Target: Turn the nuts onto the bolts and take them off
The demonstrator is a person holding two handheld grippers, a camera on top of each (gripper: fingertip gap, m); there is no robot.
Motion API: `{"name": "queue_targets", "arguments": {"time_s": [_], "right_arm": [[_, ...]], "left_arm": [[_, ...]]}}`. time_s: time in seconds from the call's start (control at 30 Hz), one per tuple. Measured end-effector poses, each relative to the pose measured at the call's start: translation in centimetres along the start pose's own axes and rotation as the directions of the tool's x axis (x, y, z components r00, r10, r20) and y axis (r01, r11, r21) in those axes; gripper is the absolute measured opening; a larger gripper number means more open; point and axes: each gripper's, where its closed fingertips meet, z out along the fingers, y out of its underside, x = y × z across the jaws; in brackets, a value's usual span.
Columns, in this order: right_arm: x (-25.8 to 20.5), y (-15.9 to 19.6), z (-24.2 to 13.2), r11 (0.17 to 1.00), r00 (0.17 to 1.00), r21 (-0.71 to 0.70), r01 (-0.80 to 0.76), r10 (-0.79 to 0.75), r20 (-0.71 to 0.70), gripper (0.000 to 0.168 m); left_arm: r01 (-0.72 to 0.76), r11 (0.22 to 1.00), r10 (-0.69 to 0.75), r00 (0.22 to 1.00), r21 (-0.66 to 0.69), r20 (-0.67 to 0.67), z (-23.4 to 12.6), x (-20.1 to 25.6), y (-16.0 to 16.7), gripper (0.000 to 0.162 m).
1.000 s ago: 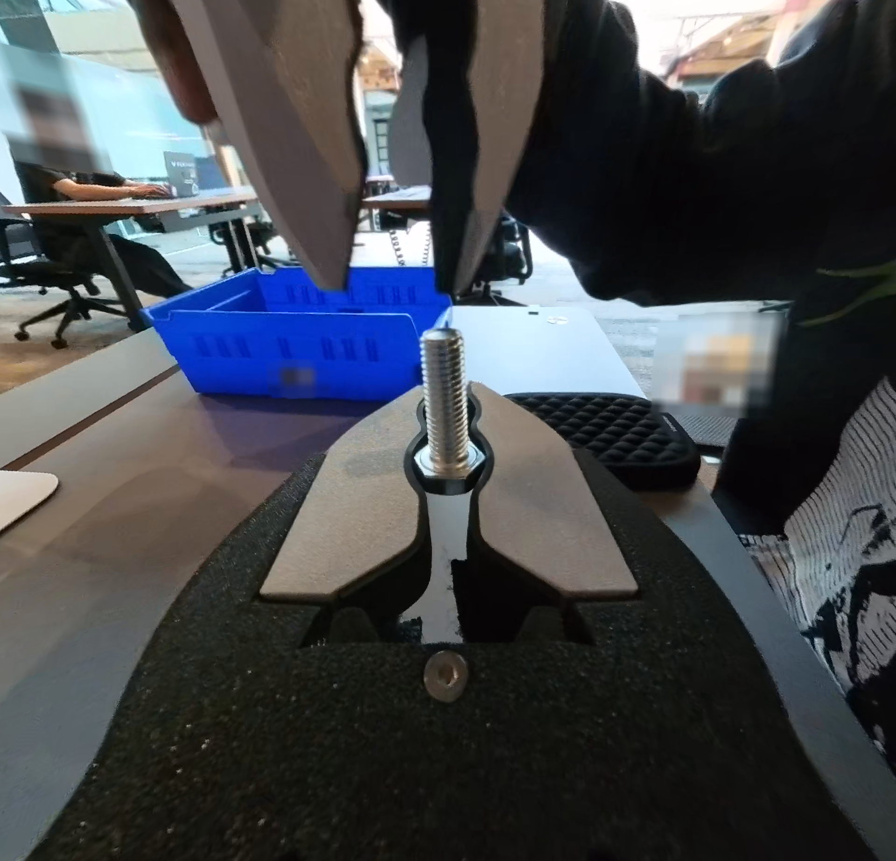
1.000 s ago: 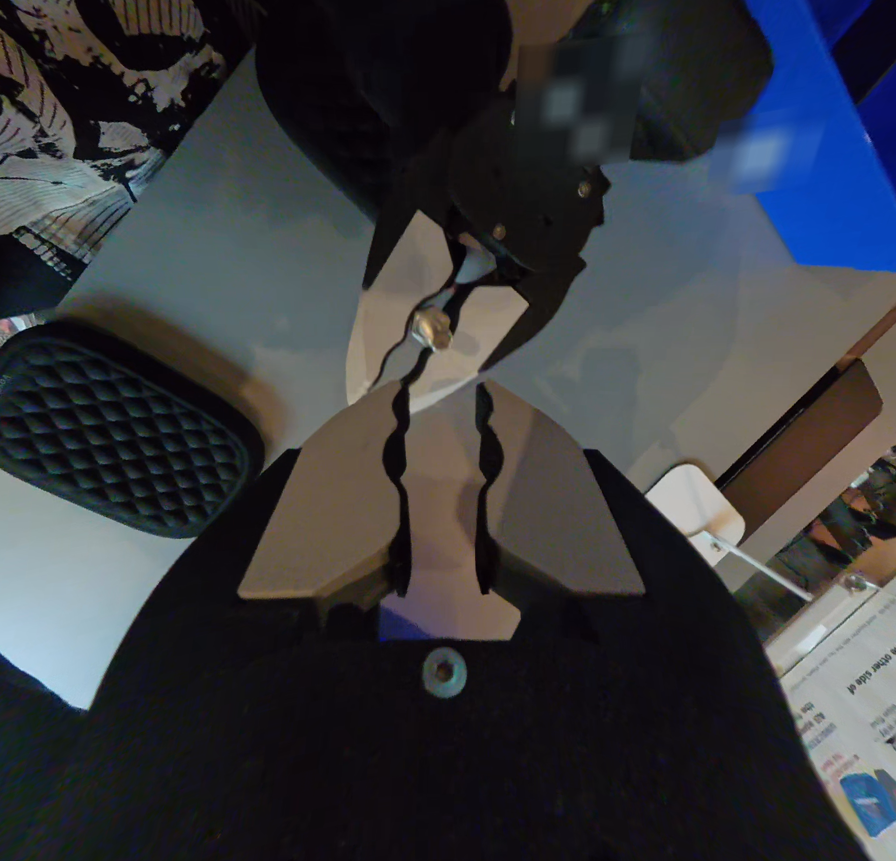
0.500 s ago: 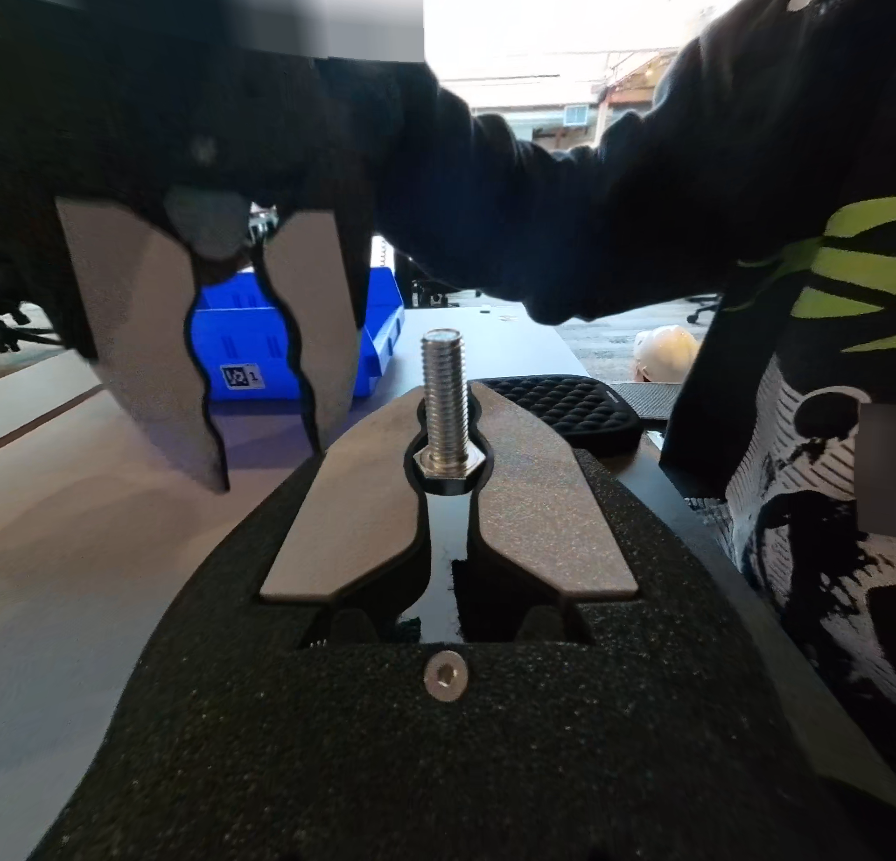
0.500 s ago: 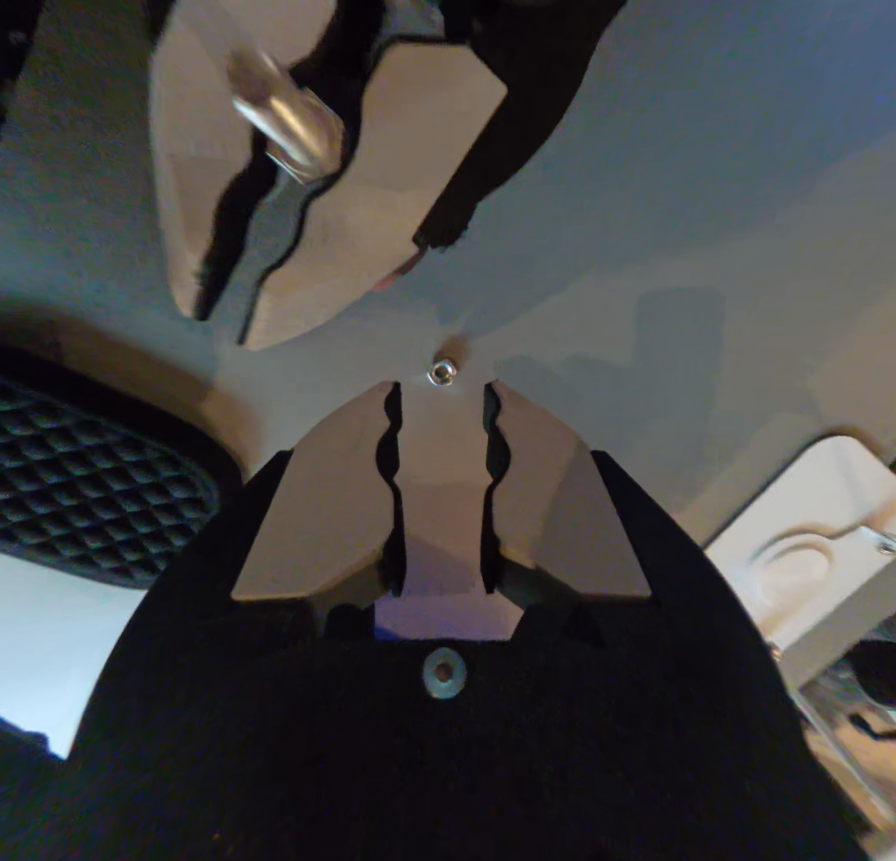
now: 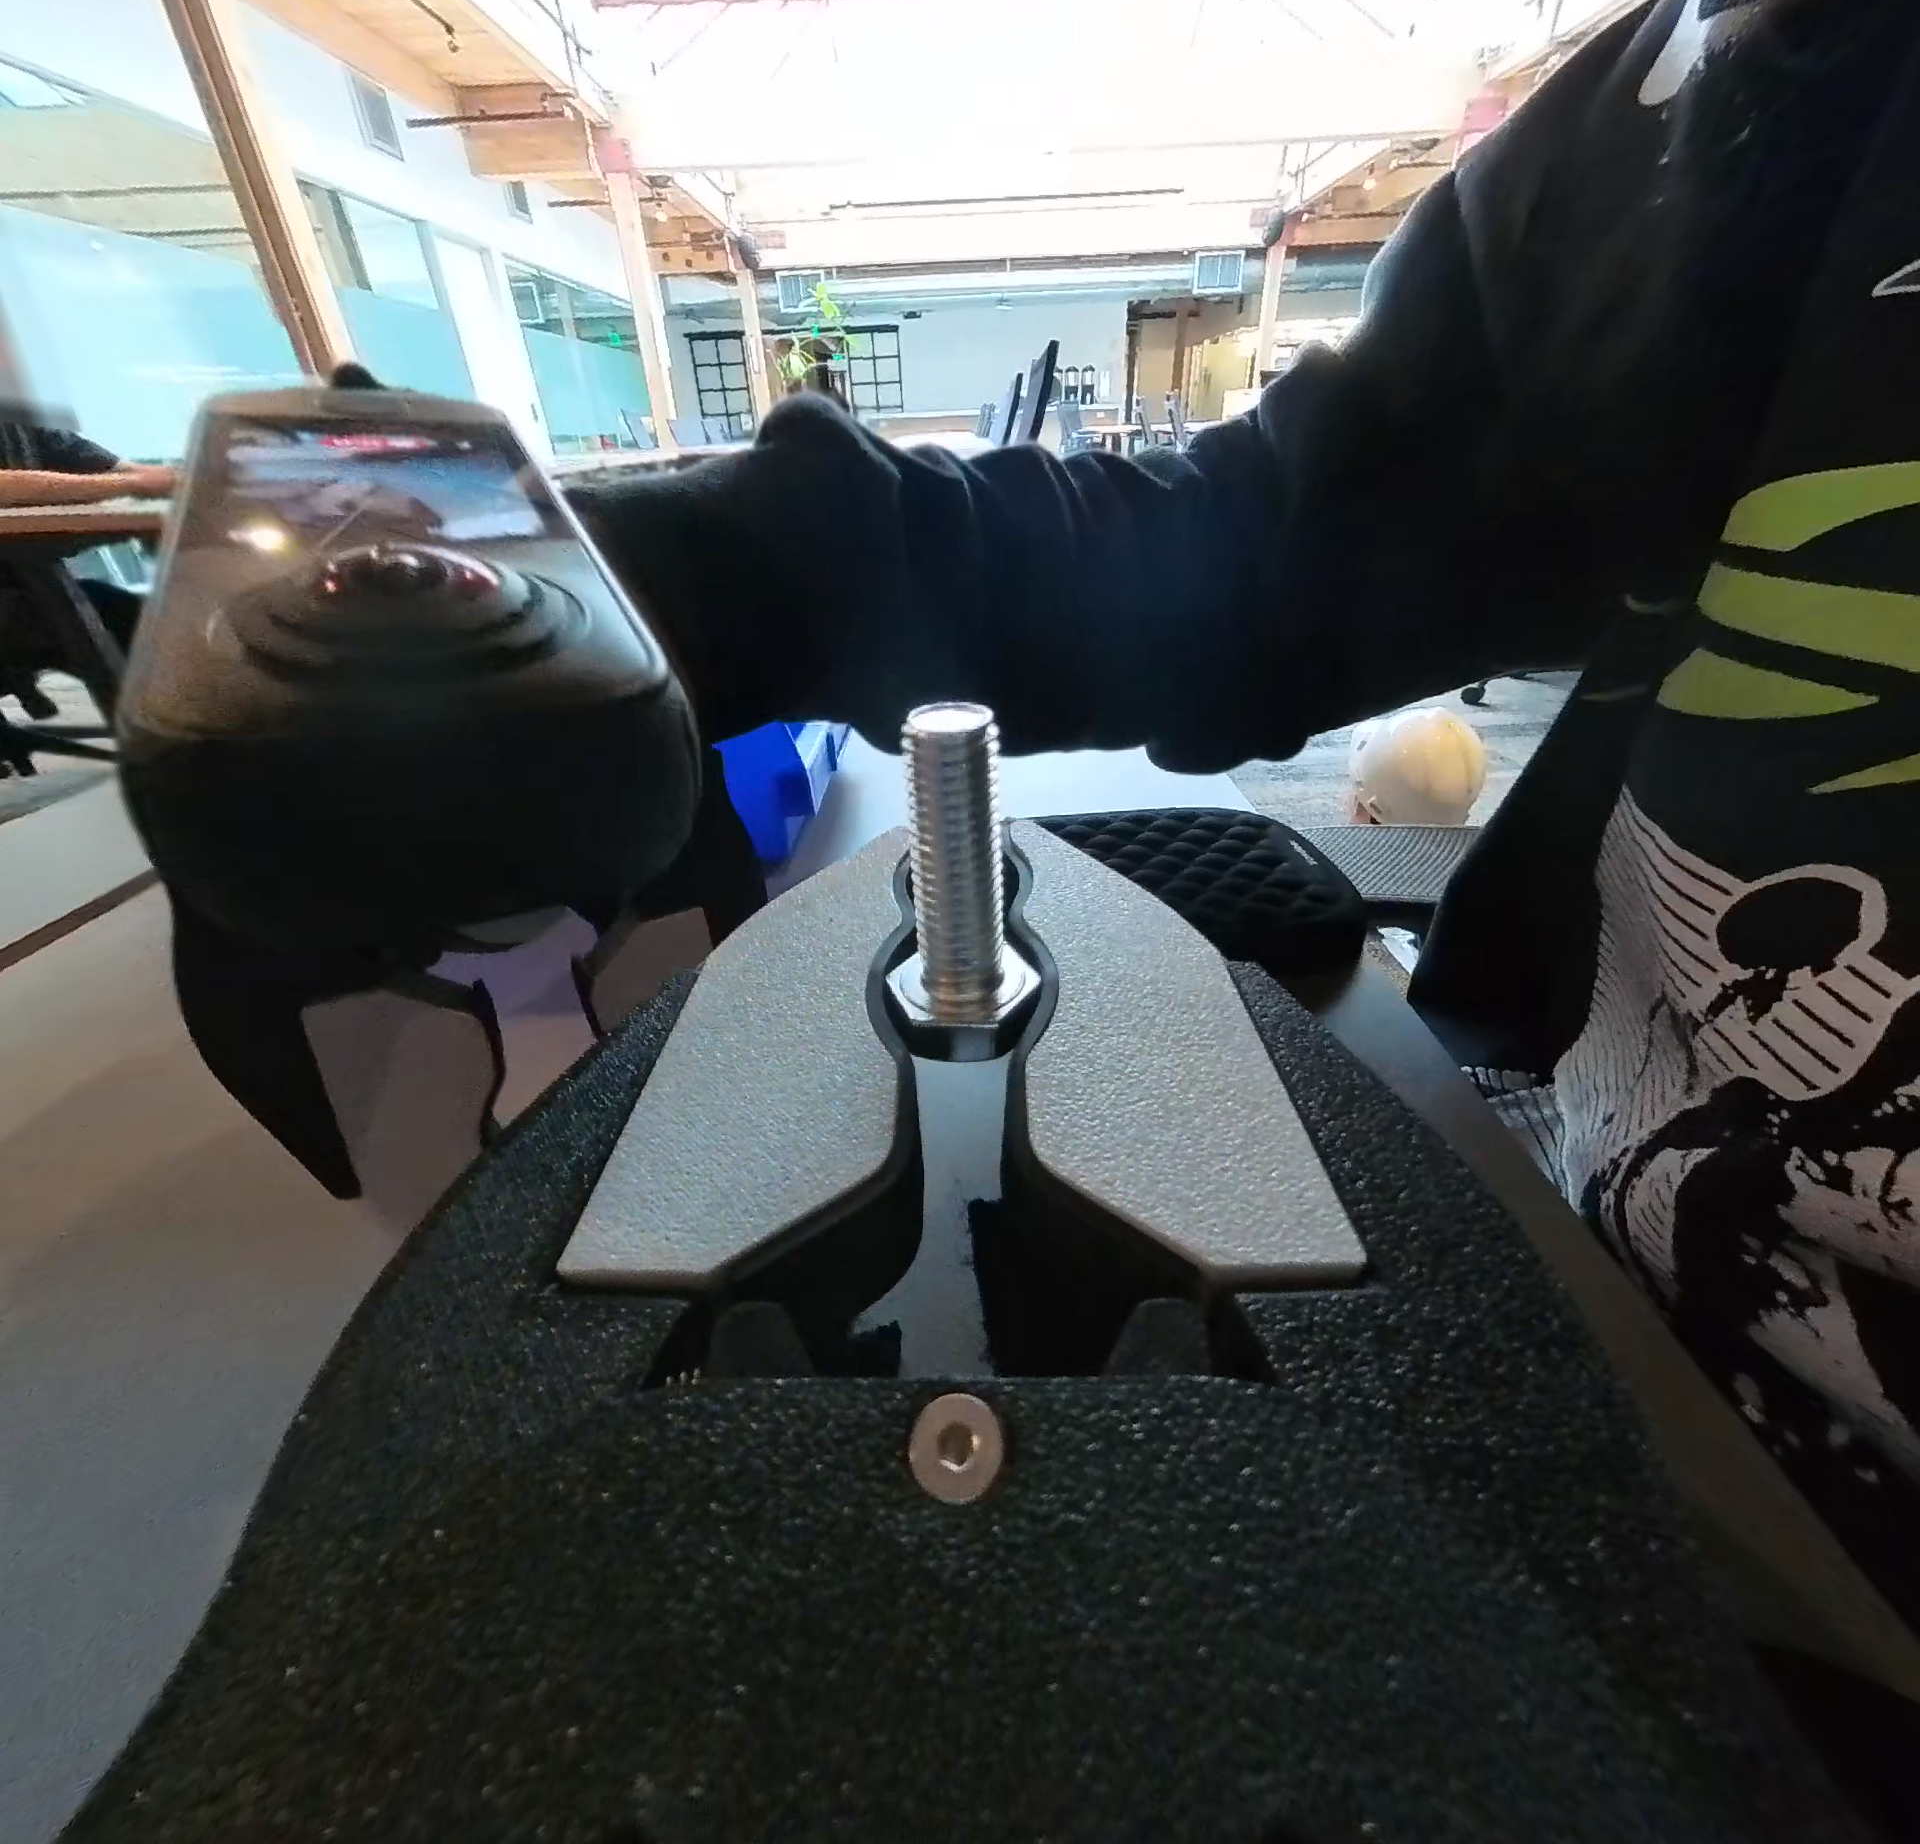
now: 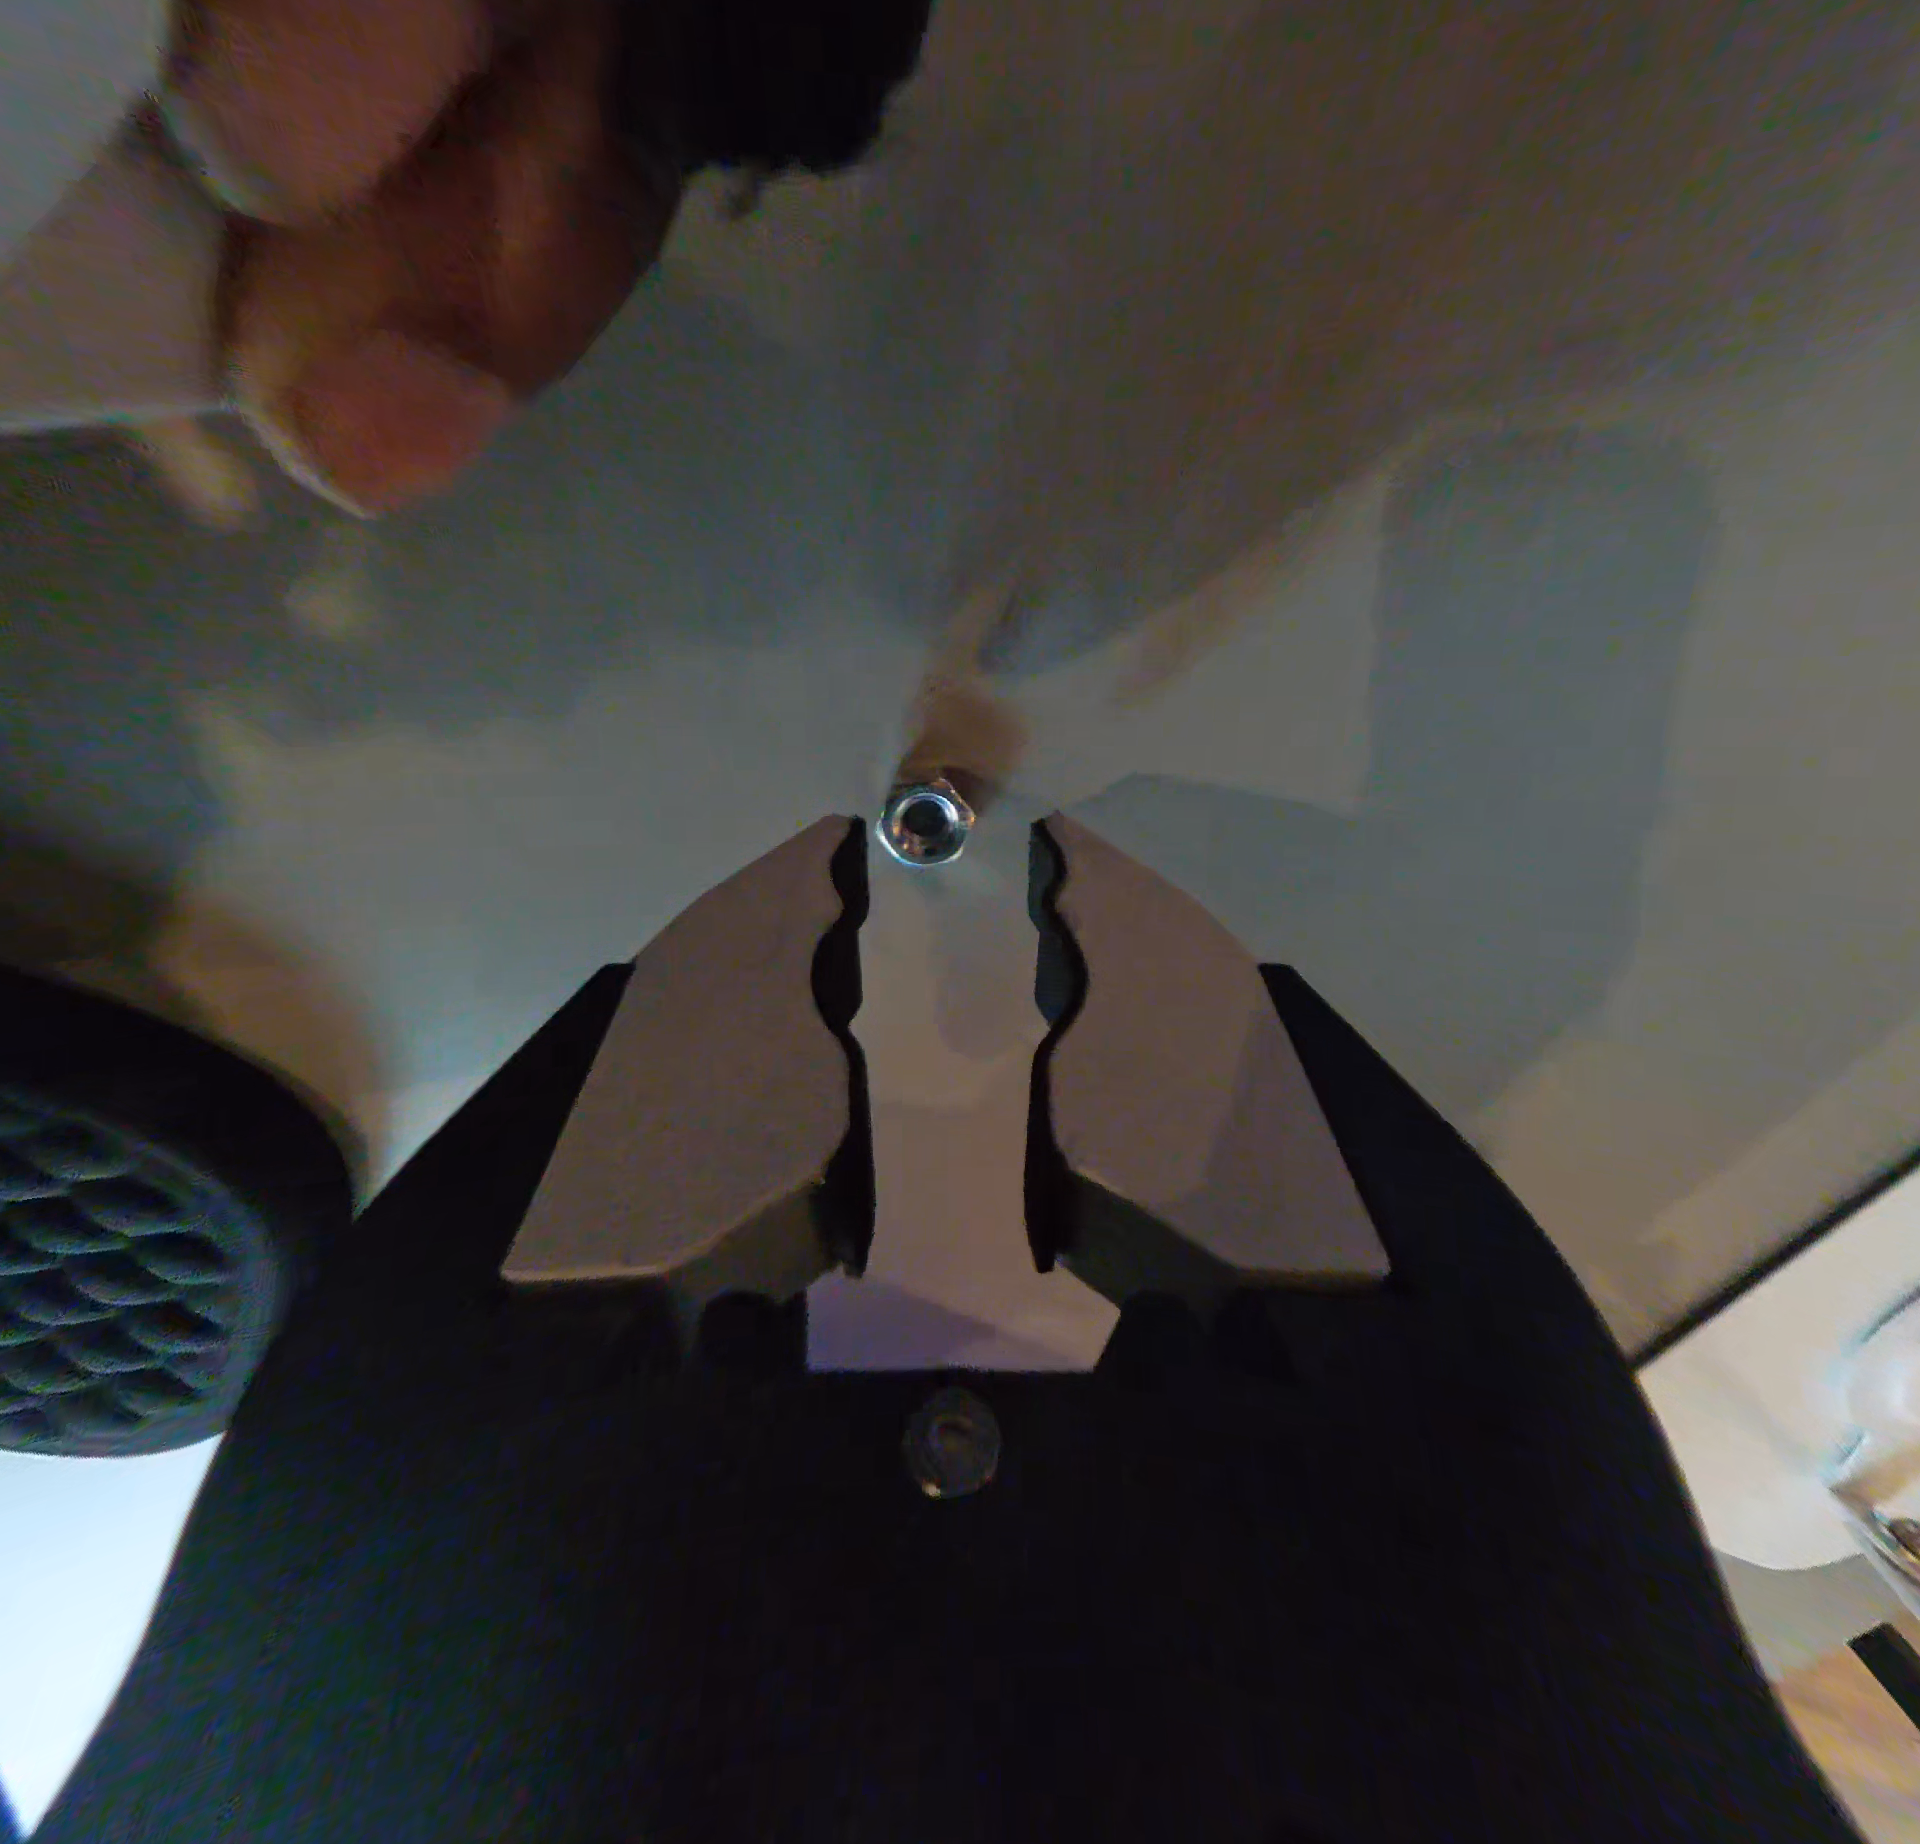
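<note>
The bolt (image 5: 951, 859) is standing upright, threads up, its hex head being pinched between the left gripper (image 5: 956, 921) fingers. The nut (image 6: 925, 826) is lying flat on the grey table (image 6: 1351, 340), just ahead of the right gripper (image 6: 948, 838) fingertips (spread apart, holding nothing), possibly slightly nearer its left finger. A black ridged pad (image 6: 94, 1275) is sitting off to that gripper's left.

One bolt, one nut, two grippers.
One bolt (image 5: 951, 859), one nut (image 6: 924, 830), one blue bin (image 5: 777, 778), one black pad (image 5: 1210, 875).
</note>
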Motion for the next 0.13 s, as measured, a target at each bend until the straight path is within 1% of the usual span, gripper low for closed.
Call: {"name": "queue_targets", "arguments": {"time_s": [0.03, 0.13], "right_arm": [[-0.04, 0.05, 0.16, 1.000, 1.000, -0.004, 0.001, -0.001, 0.002, 0.029], [-0.12, 0.22, 0.52, 1.000, 1.000, -0.016, 0.007, -0.007, 0.004, 0.029]], "left_arm": [[0.000, 1.000, 0.000, 1.000, 0.000, 0.000, -0.01, 0.00, -0.01, 0.011], [-0.005, 1.000, 0.005, 1.000, 0.002, -0.003, -0.01, 0.08, -0.03, 0.011]]}}
